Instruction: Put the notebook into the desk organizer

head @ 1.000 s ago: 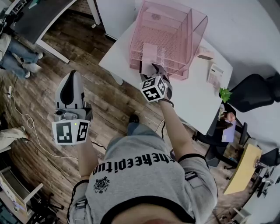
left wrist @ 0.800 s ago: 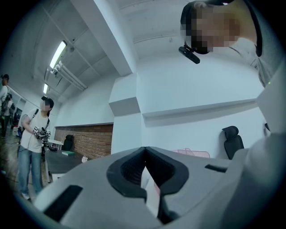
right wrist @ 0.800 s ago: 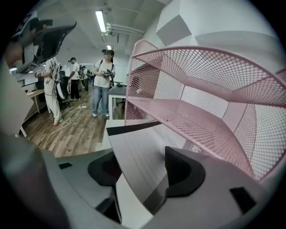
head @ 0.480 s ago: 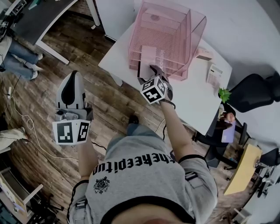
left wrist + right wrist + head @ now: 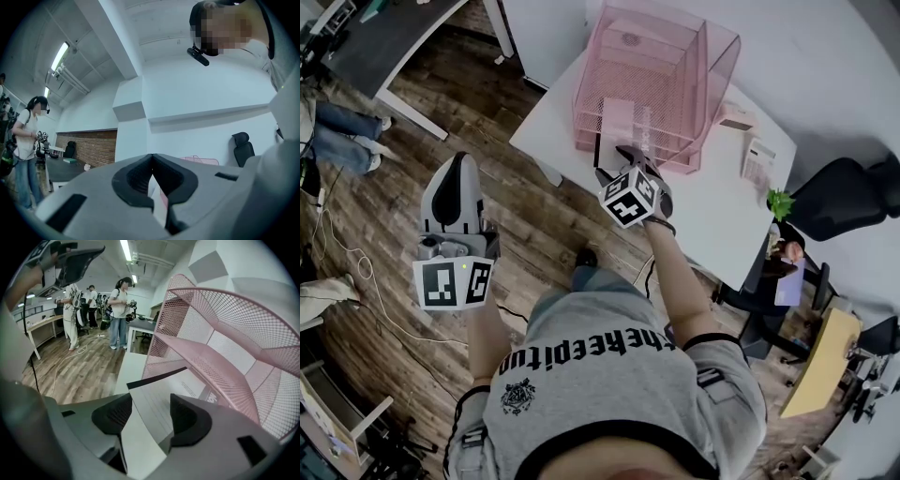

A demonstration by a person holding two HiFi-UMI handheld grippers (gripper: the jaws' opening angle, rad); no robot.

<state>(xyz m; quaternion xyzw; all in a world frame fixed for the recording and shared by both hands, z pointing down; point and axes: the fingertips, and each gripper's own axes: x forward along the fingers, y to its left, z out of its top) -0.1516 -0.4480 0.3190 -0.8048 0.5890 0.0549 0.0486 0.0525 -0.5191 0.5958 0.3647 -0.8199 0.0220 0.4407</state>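
**Nearest, lower left of the head view.** My left gripper (image 5: 456,164) hangs over the wooden floor (image 5: 534,234), well apart from the table. In its own view I see its two dark pads pressed together at the tips, with nothing between them.

**Centre of the head view.** My right gripper (image 5: 630,155) points down at the front of the desk organizer (image 5: 675,56). In its own view the fingers stand spread, though they have just been closing a little. The near end of the notebook (image 5: 185,385) fills the gap between them, and I see neither pad pressing on it.

**The notebook.** It is a flat, pale sheet-like cover with faint parallel lines. A black band runs along one edge, and there is a patch of dark print at its far right corner, too small for me to read. It lies flat under a mesh shelf, in the bottom tier as far as I can tell. Its near end sticks out toward the gripper. From above it shows pale pink through the mesh.

**The organizer.** It is pink wire mesh, stepped in tiers, and it stands at the near left corner of the white table (image 5: 712,206).

**Farther off.** A small green plant (image 5: 782,201) sits at the table's right edge. A black chair (image 5: 853,197) stands beyond it.
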